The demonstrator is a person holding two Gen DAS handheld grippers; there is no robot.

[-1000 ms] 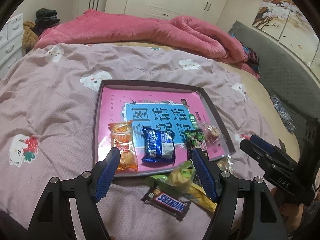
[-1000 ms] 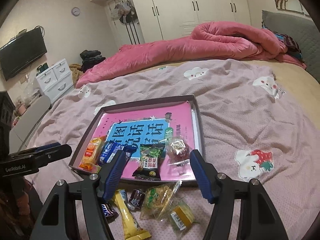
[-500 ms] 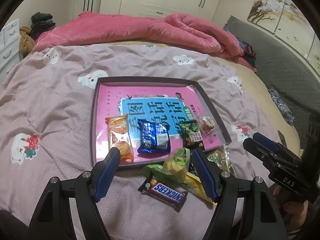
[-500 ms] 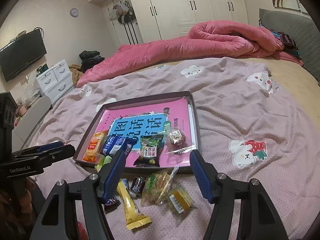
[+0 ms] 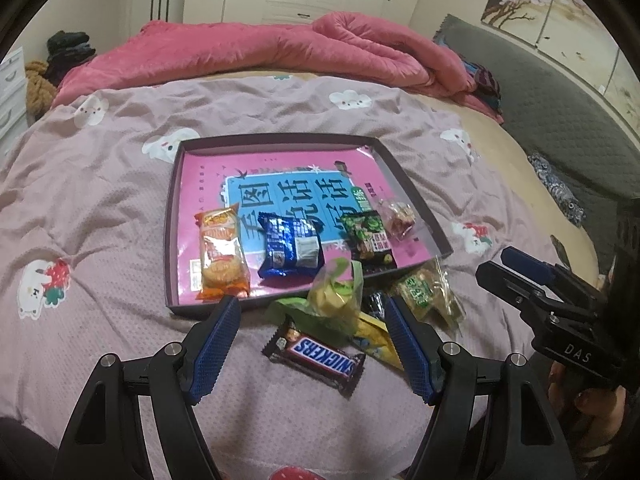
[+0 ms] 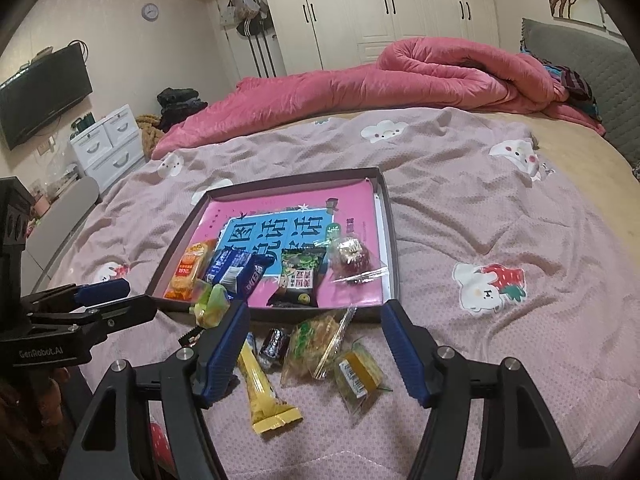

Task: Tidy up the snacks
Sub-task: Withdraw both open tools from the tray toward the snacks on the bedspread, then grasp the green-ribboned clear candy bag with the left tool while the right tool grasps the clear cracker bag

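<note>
A dark shallow tray with a pink and blue liner lies on the bed. In it sit an orange packet, a blue packet, a green packet and a clear red candy bag. In front of it lie a Snickers bar, a green-yellow wrapped sweet, a yellow bar, a clear green-labelled bag and a small jelly packet. My left gripper is open and empty above the loose snacks. My right gripper is open and empty too.
The bed has a mauve printed cover. A pink duvet is heaped at the far side. A grey headboard runs along the right. White drawers and a TV stand at the left.
Both grippers have drawn back toward me, so the tray looks farther off and more loose snacks show in front. Both stay open and empty.
</note>
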